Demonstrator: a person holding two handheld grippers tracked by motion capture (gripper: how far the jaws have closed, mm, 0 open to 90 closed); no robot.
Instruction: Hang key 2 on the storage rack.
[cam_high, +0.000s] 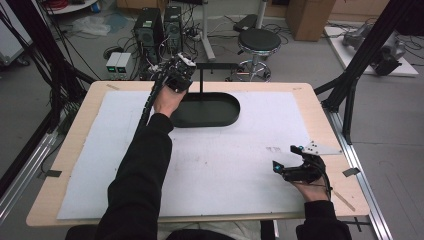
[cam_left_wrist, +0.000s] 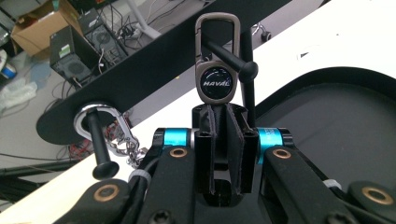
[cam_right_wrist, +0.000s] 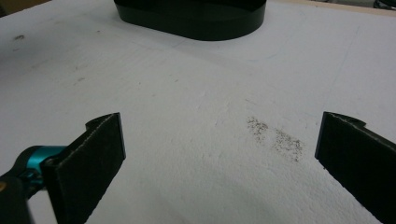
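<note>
My left tongs (cam_left_wrist: 219, 116) are clamped on the lower edge of a bronze carabiner keyring (cam_left_wrist: 216, 65) whose round badge reads "HAVAL". Its rectangular loop sits around a black peg (cam_left_wrist: 229, 57) with a knobbed end, one of the pegs projecting from the crossbar (cam_left_wrist: 154, 60) of a black hanging stand. On a second peg (cam_left_wrist: 96, 144), lower left in the left gripper view, hangs a chrome carabiner with a short chain (cam_left_wrist: 119, 135). It is well apart from the held keyring and does not obstruct it.

In the high view I see the left tongs (cam_high: 179, 70) raised at the far edge of the worktop (cam_high: 320, 107), above the left end of the stand's black oval base tray (cam_high: 220, 112). The stand's upright post (cam_high: 201, 80) rises just beside them. The keyrings are too small to make out from there; the left gripper view alone resolves them and the badge lettering.

My right tongs (cam_high: 287, 162) rest low over the white mat (cam_high: 225, 170) near the right front corner, well apart from the stand. The right gripper view shows their pads (cam_right_wrist: 93, 158) spread wide with nothing between them, a patch of dark specks (cam_right_wrist: 276, 136) on the mat ahead, and the base tray (cam_right_wrist: 191, 18) at the far edge.

Behind the worktop stand a black round stool (cam_high: 258, 42) and computer towers (cam_high: 160, 27) on the floor.
</note>
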